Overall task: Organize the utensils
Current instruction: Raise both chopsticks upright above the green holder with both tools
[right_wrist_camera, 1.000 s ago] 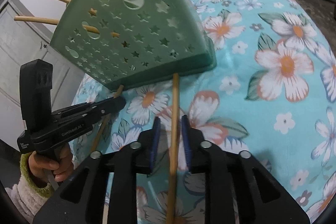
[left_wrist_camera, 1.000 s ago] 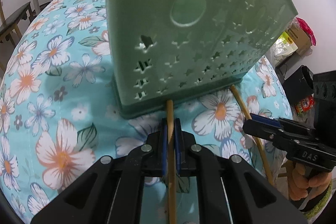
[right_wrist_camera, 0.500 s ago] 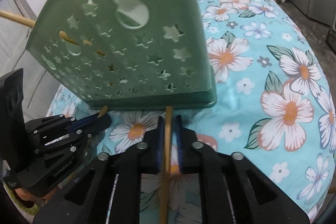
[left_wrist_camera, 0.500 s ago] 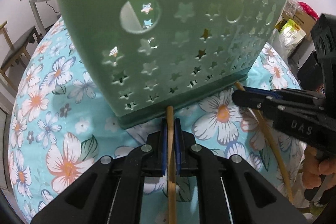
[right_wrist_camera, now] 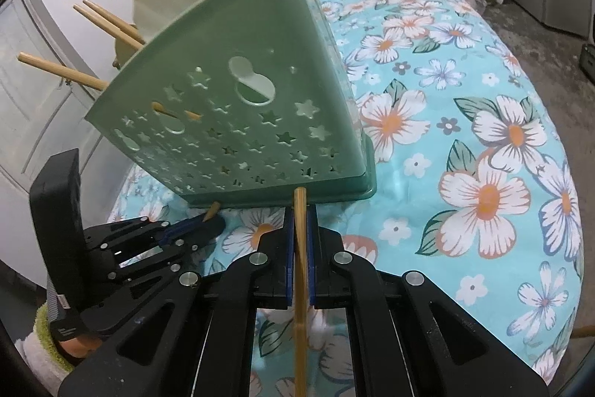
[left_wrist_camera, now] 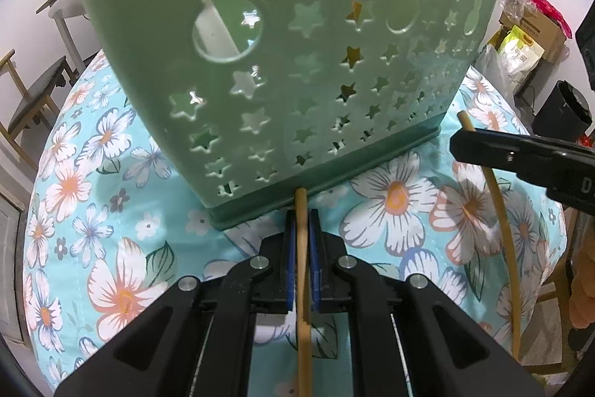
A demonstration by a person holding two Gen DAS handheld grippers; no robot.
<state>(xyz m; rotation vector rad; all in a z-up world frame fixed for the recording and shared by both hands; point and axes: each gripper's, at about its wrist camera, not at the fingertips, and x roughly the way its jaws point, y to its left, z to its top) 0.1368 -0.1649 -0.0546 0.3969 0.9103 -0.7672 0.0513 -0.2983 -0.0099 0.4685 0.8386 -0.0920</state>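
Between my left gripper's [left_wrist_camera: 304, 229] closed pads sits one chopstick [left_wrist_camera: 303, 270]; my right gripper [right_wrist_camera: 301, 222] clamps another [right_wrist_camera: 300, 266], both tips just short of the green holder [left_wrist_camera: 282, 62]. Light, stiff, smooth sticks: I judge a mid-shaft hold safest.

Surface, as I see it from both wrist cameras: a round table [right_wrist_camera: 483, 121] covered edge to edge by a turquoise cloth [left_wrist_camera: 122, 222] printed with large white-and-orange flowers and green leaves (the tabletop itself is hidden beneath it).

Standing on it, item one: a green plastic utensil holder [left_wrist_camera: 282, 36], wedge-shaped, walls pierced with star cut-outs and larger gourd-shaped holes, its darker base rim flat on the cloth. In my right view it sits toward the table's far left; the cloth to its right and nearer side carries nothing that I can make out.
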